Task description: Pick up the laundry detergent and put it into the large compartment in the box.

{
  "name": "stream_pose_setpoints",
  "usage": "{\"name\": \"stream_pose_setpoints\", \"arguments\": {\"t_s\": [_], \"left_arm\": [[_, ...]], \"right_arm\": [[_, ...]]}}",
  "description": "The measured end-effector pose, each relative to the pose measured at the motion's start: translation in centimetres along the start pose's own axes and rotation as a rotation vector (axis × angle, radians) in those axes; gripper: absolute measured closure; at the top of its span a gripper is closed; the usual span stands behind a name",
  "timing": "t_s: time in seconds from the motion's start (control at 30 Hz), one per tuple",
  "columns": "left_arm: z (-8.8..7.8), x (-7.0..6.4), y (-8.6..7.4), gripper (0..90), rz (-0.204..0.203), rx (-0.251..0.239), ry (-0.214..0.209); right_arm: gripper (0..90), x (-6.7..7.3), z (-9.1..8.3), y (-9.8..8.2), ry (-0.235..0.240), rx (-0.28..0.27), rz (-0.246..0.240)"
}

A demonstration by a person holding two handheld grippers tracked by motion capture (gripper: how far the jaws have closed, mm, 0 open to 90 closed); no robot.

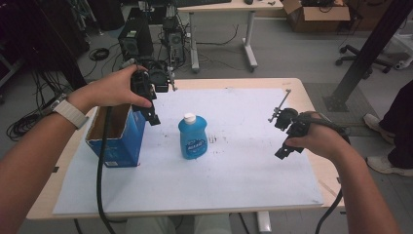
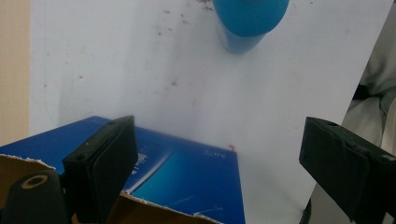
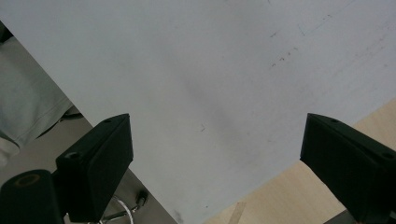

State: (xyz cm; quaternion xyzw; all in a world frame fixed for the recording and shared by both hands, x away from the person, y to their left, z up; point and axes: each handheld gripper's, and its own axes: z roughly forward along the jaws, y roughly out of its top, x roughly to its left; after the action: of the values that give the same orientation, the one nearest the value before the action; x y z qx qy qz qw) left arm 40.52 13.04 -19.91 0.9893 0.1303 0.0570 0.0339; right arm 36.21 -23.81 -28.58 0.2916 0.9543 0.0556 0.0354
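A blue bottle with a white cap stands upright near the middle of the white sheet. Left of it stands an open blue cardboard box. My left gripper hovers over the box's right rim, pointing down, and is open. In the left gripper view the box lies below the wide-apart jaws of my left gripper, and the bottle is at the top edge. My right gripper is held above the sheet's right side, open. In the right gripper view nothing is between the jaws of my right gripper.
The wooden table ends just right of the sheet. Behind it are computer towers, cables, a white desk and a cardboard box. A black post and another person's leg stand at the right.
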Motion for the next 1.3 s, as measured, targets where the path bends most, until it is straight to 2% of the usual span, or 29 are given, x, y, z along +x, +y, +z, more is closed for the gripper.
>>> {"name": "stream_pose_setpoints", "arguments": {"t_s": [0.37,0.73,0.9,1.13,1.3], "left_arm": [[-0.2,-0.2,0.1,8.5,-0.017,-0.007,0.008],[-1.7,-0.4,0.4,6.9,-0.081,-0.036,0.020],[-2.5,-0.5,0.6,6.7,-0.117,-0.030,0.033],[-3.2,-0.7,1.3,5.9,-0.141,-0.037,0.021],[-3.6,-1.1,2.1,6.1,-0.146,-0.015,0.022]], "right_arm": [[9.3,0.2,0.1,-0.1,-0.007,-0.009,-0.005],[9.6,0.2,-0.2,-0.1,-0.010,-0.020,-0.015],[9.6,0.3,-0.3,-0.1,-0.010,-0.022,-0.019],[9.6,0.2,-0.4,-0.1,-0.014,-0.021,-0.021],[9.6,0.1,-0.3,-0.2,-0.013,-0.023,-0.021]]}}
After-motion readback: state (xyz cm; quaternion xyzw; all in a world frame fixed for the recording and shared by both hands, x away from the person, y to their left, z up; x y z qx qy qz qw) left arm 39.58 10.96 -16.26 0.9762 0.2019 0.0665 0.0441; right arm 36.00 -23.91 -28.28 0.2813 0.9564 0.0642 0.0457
